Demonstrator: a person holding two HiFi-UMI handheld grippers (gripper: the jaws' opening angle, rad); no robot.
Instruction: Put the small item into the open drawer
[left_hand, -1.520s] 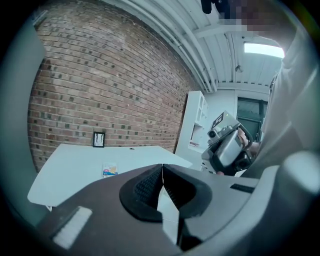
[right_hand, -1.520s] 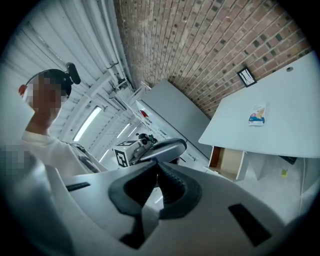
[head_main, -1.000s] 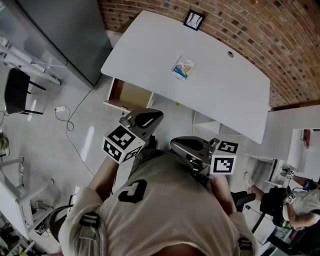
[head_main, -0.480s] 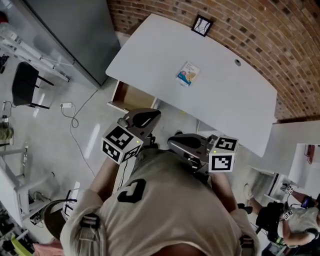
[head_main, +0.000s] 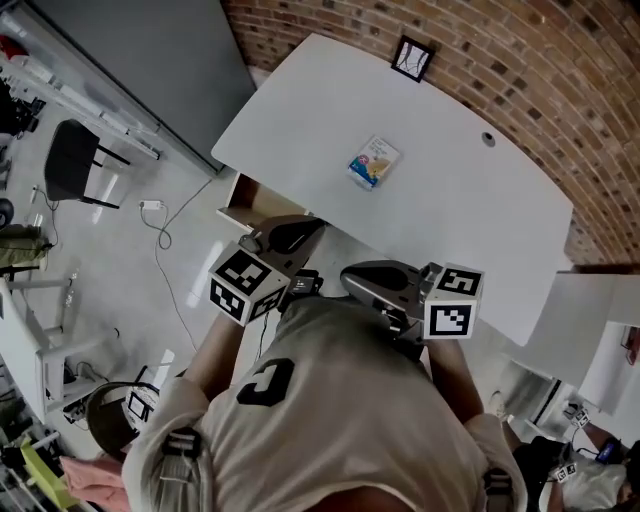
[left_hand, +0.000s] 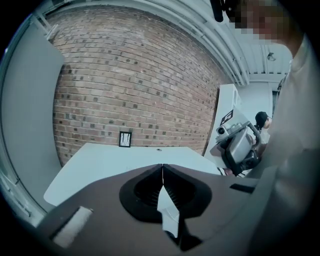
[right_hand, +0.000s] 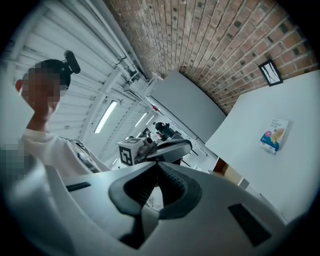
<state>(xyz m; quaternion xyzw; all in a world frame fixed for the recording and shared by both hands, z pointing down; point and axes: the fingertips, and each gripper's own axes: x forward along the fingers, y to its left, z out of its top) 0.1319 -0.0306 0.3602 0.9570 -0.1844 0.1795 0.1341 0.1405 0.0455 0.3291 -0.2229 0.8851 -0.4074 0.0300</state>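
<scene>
Head view: left gripper (head_main: 287, 236) and right gripper (head_main: 372, 281) both clenched on nothing, small item (head_main: 373, 162) well ahead of their jaws, so this approach step likely needs reaching forward and opening.

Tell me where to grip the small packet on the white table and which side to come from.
Take the small packet across its two long edges, coming straight down from above. It lies flat on the white table with bare tabletop all round, so a side approach would probably only push it; its short width looks likeliest to fit between open jaws.
</scene>
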